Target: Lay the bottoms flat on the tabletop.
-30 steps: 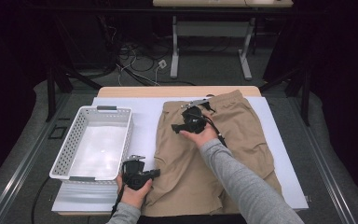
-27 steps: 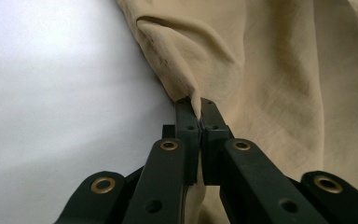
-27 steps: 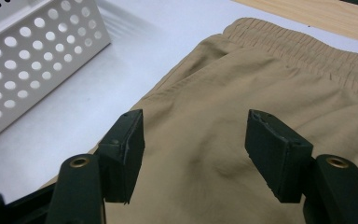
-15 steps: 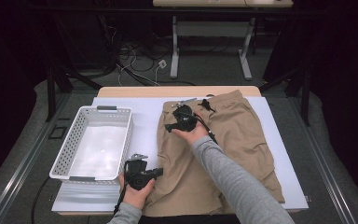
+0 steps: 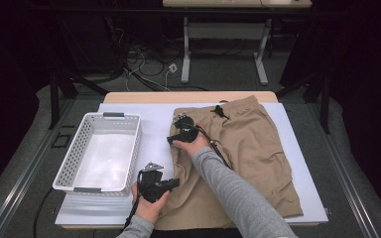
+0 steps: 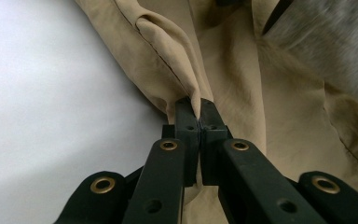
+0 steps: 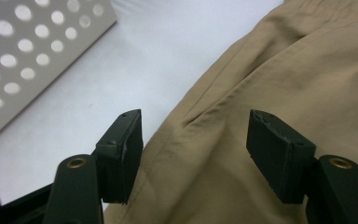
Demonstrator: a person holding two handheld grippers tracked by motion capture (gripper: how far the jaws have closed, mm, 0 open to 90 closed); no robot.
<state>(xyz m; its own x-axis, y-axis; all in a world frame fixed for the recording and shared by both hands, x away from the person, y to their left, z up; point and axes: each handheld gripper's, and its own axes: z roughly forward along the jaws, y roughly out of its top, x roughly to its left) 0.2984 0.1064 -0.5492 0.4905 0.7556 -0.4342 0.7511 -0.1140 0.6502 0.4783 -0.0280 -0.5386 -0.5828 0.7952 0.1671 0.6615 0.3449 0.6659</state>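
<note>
Khaki shorts (image 5: pixel 248 148) lie flat on the white mat, waistband at the far side. My left gripper (image 5: pixel 175 183) sits at the shorts' near left edge. In the left gripper view it (image 6: pixel 195 105) is shut on a raised fold of the khaki fabric (image 6: pixel 242 84). My right gripper (image 5: pixel 171 140) hovers low over the shorts' left edge, farther back. Its jaws (image 7: pixel 196 135) stand open and have just widened a little. They straddle the side seam of the shorts (image 7: pixel 261 70) without pinching it.
A white perforated basket (image 5: pixel 67 168) stands empty on the left of the mat (image 5: pixel 149 116), and its wall (image 7: pixel 28 56) is close to my right gripper. A grey sleeve crosses the shorts. Table legs and cables lie beyond the far edge.
My right gripper has moved left and lower, from over the shorts' upper middle to their left edge. The left gripper has stayed put, still shut on the fold.
</note>
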